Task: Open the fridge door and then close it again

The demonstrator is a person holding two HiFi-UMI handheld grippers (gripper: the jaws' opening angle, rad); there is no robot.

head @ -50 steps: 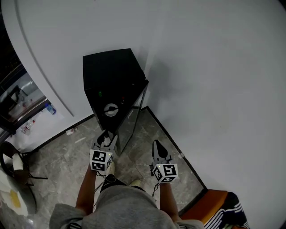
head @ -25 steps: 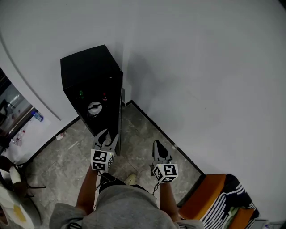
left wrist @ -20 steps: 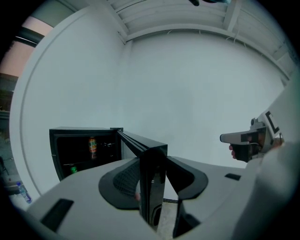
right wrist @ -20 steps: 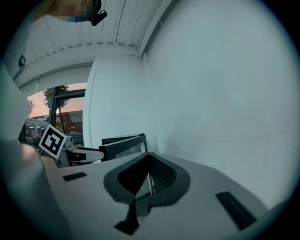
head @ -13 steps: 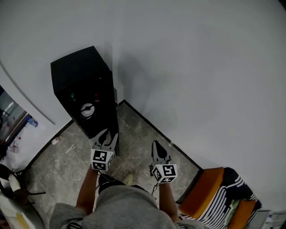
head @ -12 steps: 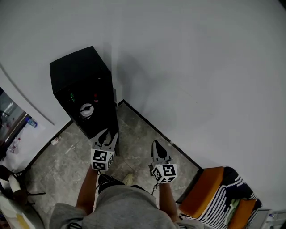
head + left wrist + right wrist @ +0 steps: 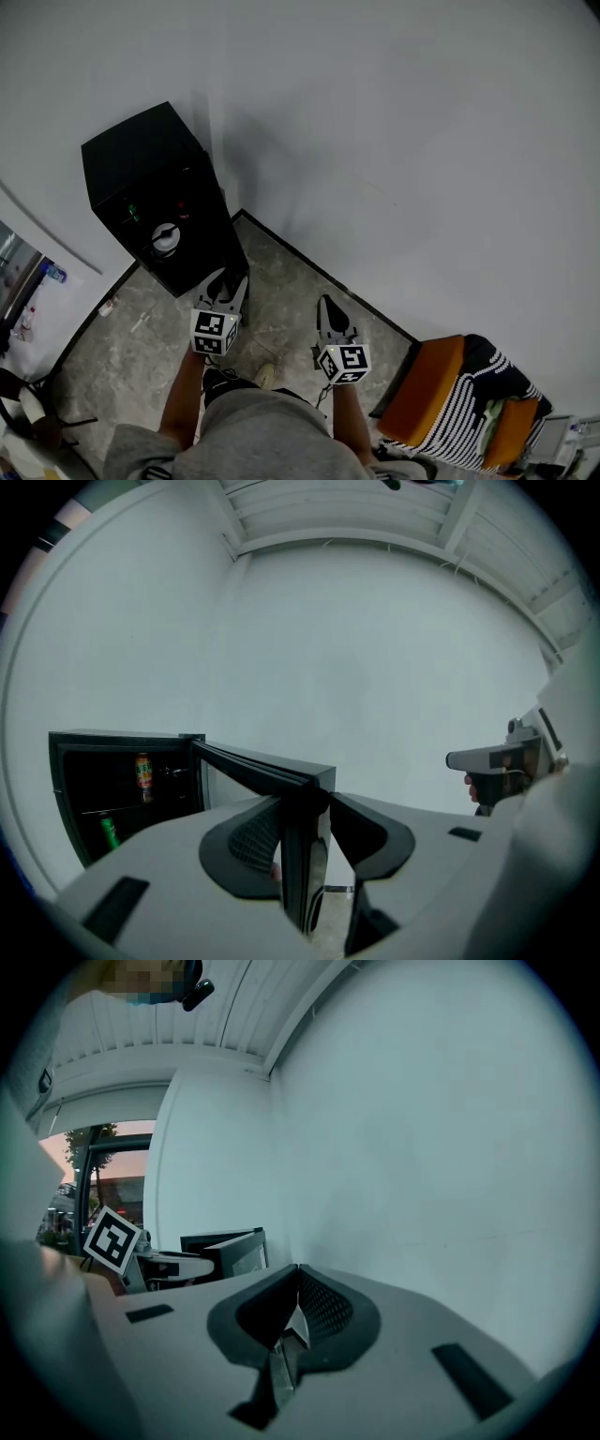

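Fridge (image 7: pixel 141 164): small, black, standing on the grey stone floor (image 7: pixel 300 277) against the white wall (image 7: pixel 394 141). We take it as our reference point.

Fridge door (image 7: pixel 258 764): open, swung out from the front of the fridge toward us. In the left gripper view the hinge is on the right of the opening. The interior is dark. We make out an orange can (image 7: pixel 143 771) high up inside and a green bottle (image 7: pixel 109 832) lower down.

Left gripper (image 7: pixel 306 803): at the free edge of the fridge door, out in front of the fridge. Its jaws have just been closing, and the door edge stands between them. We read them as clamped on it, one pad to each face.

Right gripper (image 7: pixel 296 1279): apart from the fridge, off to the right of the open door and held in the air. Its jaws are pressed together with nothing in them.

Further right of the fridge, by the same wall, is an orange seat (image 7: pixel 422 389). A black-and-white striped cloth (image 7: pixel 478 408) lies on it.
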